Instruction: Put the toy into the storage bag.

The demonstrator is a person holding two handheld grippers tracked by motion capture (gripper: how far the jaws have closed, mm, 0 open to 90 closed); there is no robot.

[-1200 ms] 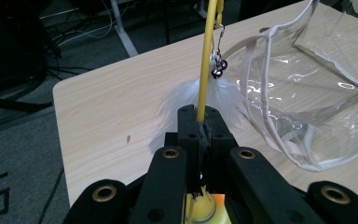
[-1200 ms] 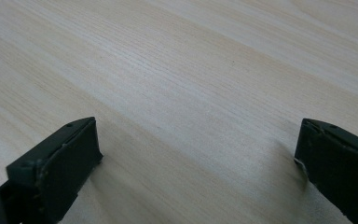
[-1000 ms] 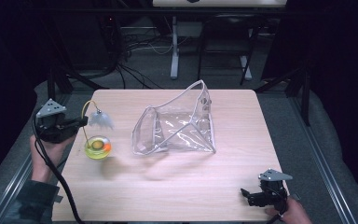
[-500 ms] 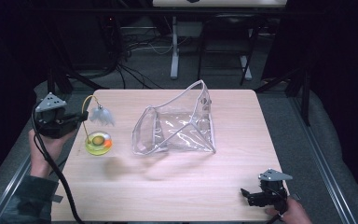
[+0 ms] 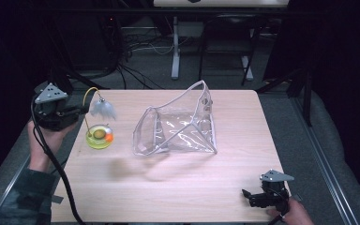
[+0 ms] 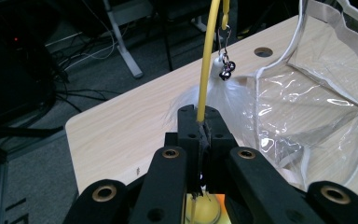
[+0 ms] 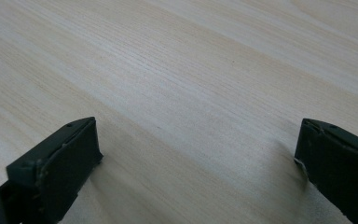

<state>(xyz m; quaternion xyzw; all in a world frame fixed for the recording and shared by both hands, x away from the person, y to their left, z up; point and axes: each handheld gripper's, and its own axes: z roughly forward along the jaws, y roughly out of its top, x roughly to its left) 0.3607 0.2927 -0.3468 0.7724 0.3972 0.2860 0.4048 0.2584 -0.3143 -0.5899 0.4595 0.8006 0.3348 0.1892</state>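
Two grippers at work: the left gripper (image 5: 77, 111), clamped on the yellow wire (image 6: 205, 70) of a feather toy (image 5: 99, 136) near the table's (image 5: 178, 197) left edge, should lift steadily toward the clear pouch (image 5: 180, 124), while the right gripper (image 5: 251, 197) waits wide open at the near right corner.

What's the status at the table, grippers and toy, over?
Left gripper shut on the yellow wand of the feather toy. Right gripper open over bare table. Clear bag beside the toy, apart.

We list: left gripper (image 6: 200, 128) jaws clamped on yellow wand (image 6: 207, 60); white feather (image 6: 223, 95), clear bag (image 6: 317, 98) right, on tabletop (image 6: 121, 126).
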